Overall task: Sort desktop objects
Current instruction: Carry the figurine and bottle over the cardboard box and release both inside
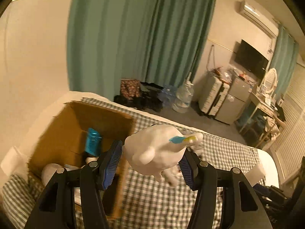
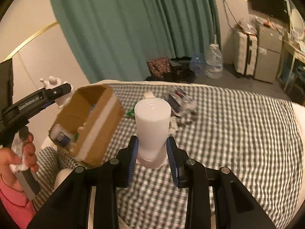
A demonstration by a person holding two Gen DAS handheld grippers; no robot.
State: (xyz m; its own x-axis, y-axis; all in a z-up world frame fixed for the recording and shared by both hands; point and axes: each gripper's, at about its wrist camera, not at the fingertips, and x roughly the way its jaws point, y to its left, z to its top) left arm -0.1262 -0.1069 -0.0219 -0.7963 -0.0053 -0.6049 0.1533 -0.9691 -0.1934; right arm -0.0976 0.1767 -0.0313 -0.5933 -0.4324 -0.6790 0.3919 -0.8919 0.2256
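Observation:
My left gripper (image 1: 151, 157) is shut on a white toy figure (image 1: 160, 150) with a blue and yellow mark, held in the air just right of an open cardboard box (image 1: 80, 126). The box holds a blue packet (image 1: 92, 141) and other items. In the right wrist view the left gripper (image 2: 57, 95) and figure (image 2: 61, 93) hang above the box's (image 2: 101, 126) left side. My right gripper (image 2: 152, 152) is shut on a white plastic bottle (image 2: 152, 126), held above the checked bedcover (image 2: 228, 133).
A pile of small packets (image 2: 181, 103) and a green item (image 2: 131, 112) lie on the bedcover behind the bottle. Beyond the bed are a green curtain (image 1: 143, 38), water jugs (image 1: 183, 99), a suitcase (image 1: 213, 95) and a small fridge (image 1: 232, 101).

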